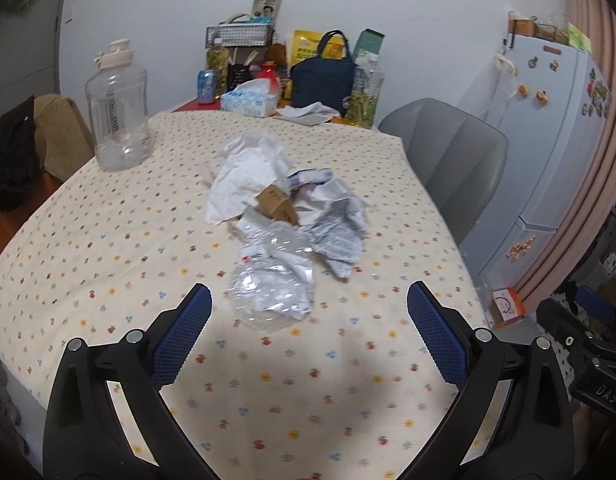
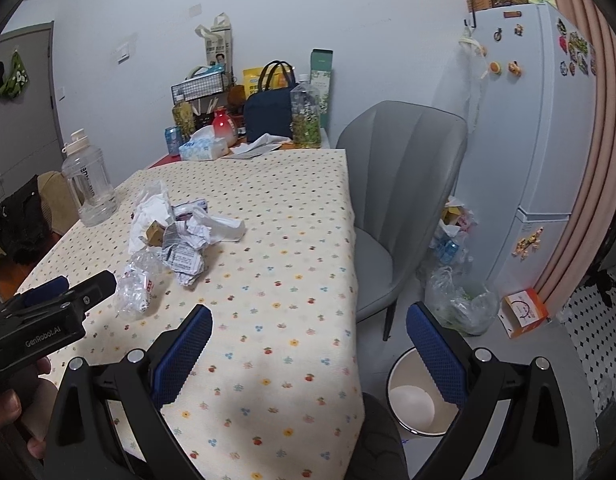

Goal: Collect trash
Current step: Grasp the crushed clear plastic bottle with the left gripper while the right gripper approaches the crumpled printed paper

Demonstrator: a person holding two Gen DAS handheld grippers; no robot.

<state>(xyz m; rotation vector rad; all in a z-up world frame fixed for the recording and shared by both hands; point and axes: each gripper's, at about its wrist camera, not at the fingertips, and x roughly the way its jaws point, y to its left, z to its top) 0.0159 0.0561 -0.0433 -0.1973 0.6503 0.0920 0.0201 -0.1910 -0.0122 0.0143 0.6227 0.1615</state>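
1. Here, two claws are working: the left claw (image 1: pixel 308 304) and the right claw (image 2: pixel 308 326) are both gaping wide, holding nothing.
2. One trash pile (image 1: pixel 284 208) is lying mid-surface (image 1: pixel 88 240), far from the claws.
3. One bin (image 2: pixel 408 396) is standing on the floor, right of the surface's edge, near one grey chair (image 2: pixel 400 184).

Print on the crumpled paper (image 2: pixel 183 261) too small to read. Brown cardboard piece (image 1: pixel 277 204) half buried under the white tissue (image 1: pixel 244 176). Crushed clear plastic (image 1: pixel 273 280) motion-blurred in left view. White bin (image 2: pixel 412 396) partly hidden behind a right gripper finger (image 2: pixel 436 356). Left gripper (image 2: pixel 52 300) cut off at the right view's edge, fingertips unclear there.
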